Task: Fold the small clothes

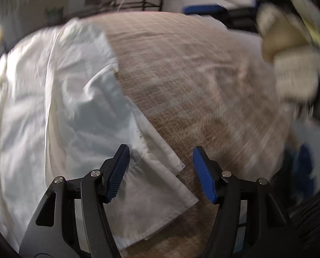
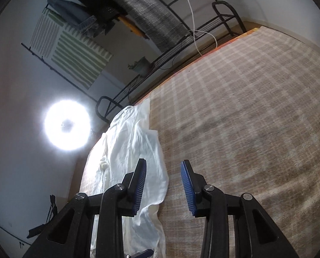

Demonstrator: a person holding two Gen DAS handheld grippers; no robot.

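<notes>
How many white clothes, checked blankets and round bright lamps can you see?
White clothes: 1, the white garment lying on the bed
Checked blankets: 1, the tan checked blanket under it
Round bright lamps: 1, the ring lamp by the wall
Total: 3

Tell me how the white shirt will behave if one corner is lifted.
The shirt is thin and creased, so it will likely droop limply. It looks light. Its folded layers may slide apart on the woven mat.
</notes>
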